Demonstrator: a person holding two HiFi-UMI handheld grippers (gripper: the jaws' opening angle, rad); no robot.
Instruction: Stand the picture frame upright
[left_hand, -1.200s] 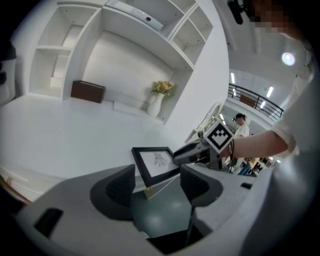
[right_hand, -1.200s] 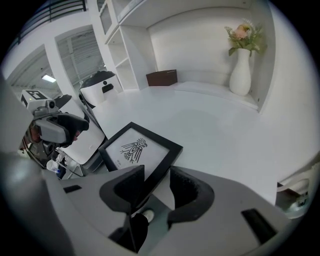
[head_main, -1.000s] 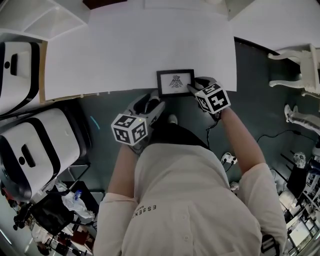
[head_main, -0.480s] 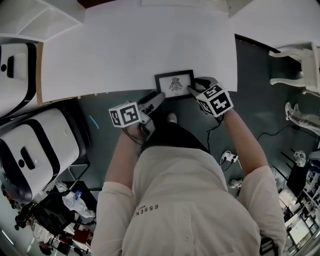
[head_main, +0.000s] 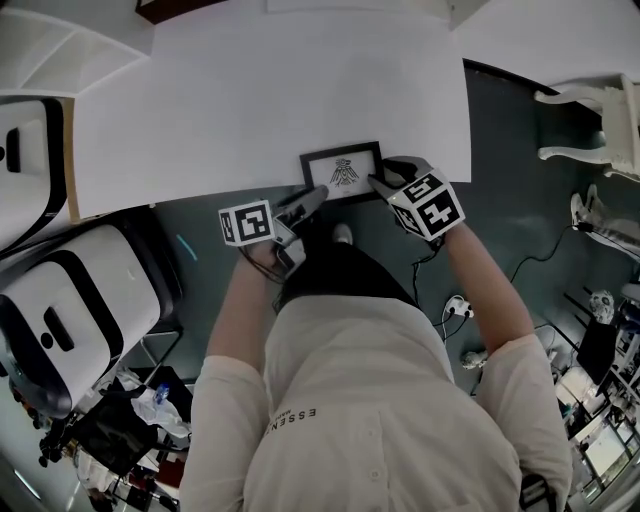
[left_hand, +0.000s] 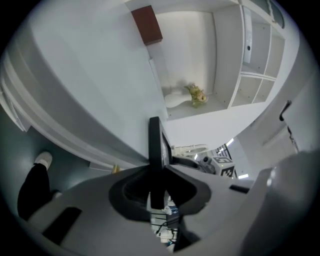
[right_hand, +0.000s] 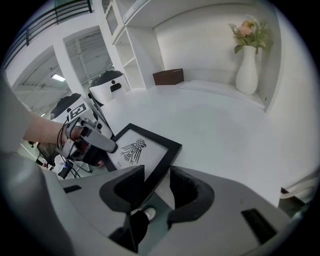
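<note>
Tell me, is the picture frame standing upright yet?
No, the picture frame lies flat, face up, at the table's near edge.

I see a big white table (head_main: 270, 100). A small black picture frame (head_main: 342, 171) lies flat on it, face up, with a dark drawing inside. Its near side sits right at the table's near edge. Far back on the table stands a brown box (right_hand: 168, 76). A white vase (right_hand: 248, 70) with flowers stands well apart from the box, close to the back wall. Under the table is a dark grey-green floor (head_main: 505, 150). Two big white rounded machines (head_main: 70, 310) stand on the floor at my left, and a thin cable (head_main: 530, 252) lies on it at my right.
</note>
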